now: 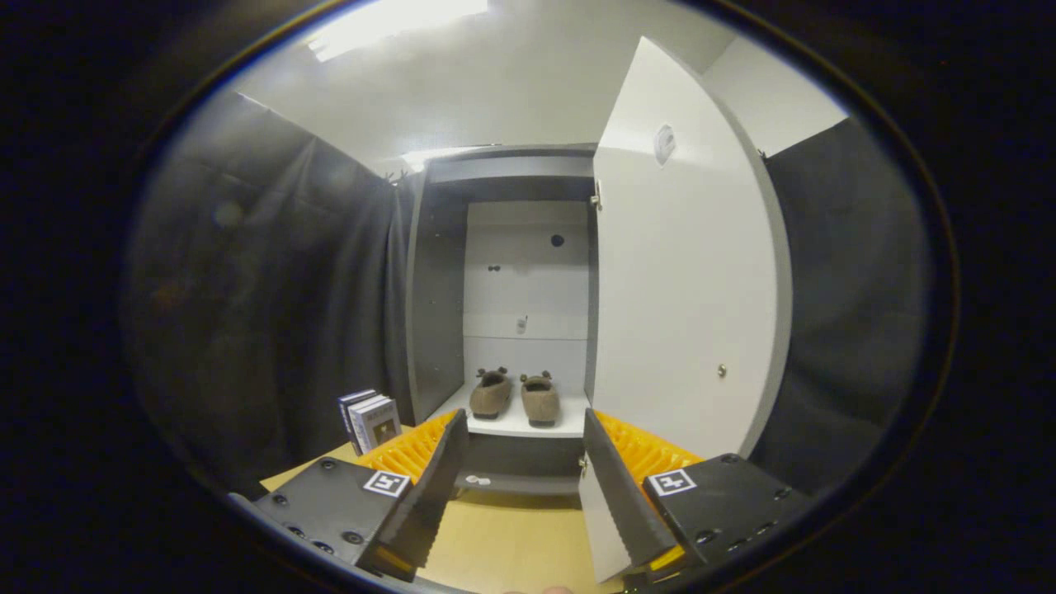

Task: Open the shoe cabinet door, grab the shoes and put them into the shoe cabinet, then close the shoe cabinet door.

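- Gripper view: the gripper (520, 487) has its two fingers spread wide apart with nothing between them; only bare tabletop (511, 544) shows in the gap.
- Just beyond the fingertips stands the shoe cabinet (437, 289), which I take as the landmark. Its base and lower lip lie straight ahead of the fingers.
- On the cabinet's bottom shelf (516, 425) sit the shoes (516, 396), a pair of brown slippers side by side, toes toward the gripper and heels toward the back panel. Their long axes run front to back, roughly in line with the fingers.
- The shoes being inside the cabinet already, I judge the placing step done and the closing step the one in hand.
- The cabinet door (685, 272) stands swung open on the cabinet's right side, hinged at the right edge of the opening, its face turned toward the gripper. A small knob (722, 370) sits low on the door, near its free edge.
- The relation that matters: the door's free edge lies ahead of and to the right of the gripper, beyond the right finger, so closing calls for a reach rightward and a push toward the left, across the opening.
- Left of the cabinet, a few books (370, 421) stand upright on the tabletop, near the left finger's outer side, well apart from the door's likely swing.
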### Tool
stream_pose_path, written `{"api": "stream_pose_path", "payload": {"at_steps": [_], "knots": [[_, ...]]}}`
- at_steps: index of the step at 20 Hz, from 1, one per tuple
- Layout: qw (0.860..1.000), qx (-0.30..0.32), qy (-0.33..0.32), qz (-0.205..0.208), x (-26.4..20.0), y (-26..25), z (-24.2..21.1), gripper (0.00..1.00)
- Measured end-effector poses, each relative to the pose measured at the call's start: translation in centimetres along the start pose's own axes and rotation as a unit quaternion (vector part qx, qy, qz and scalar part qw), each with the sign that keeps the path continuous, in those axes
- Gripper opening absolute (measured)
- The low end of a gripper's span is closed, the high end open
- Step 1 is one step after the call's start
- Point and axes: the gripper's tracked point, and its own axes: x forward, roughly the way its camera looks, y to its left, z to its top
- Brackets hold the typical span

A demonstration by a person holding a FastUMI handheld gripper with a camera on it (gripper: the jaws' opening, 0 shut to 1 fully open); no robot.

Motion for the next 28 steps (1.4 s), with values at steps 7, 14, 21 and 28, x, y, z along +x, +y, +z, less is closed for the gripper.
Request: {"api": "stream_pose_path", "payload": {"at_steps": [7, 14, 21, 28], "knots": [[1.0, 0.018, -0.006, -0.025, -3.9, -3.6, -0.3, 0.89], [0.996, 0.024, -0.017, -0.079, -6.7, -8.6, -0.1, 0.89], [0.991, 0.04, -0.021, -0.129, -8.0, -13.7, -0.4, 0.89], [0.986, 0.048, -0.019, -0.161, -8.1, -17.3, -1.1, 0.89]]}}
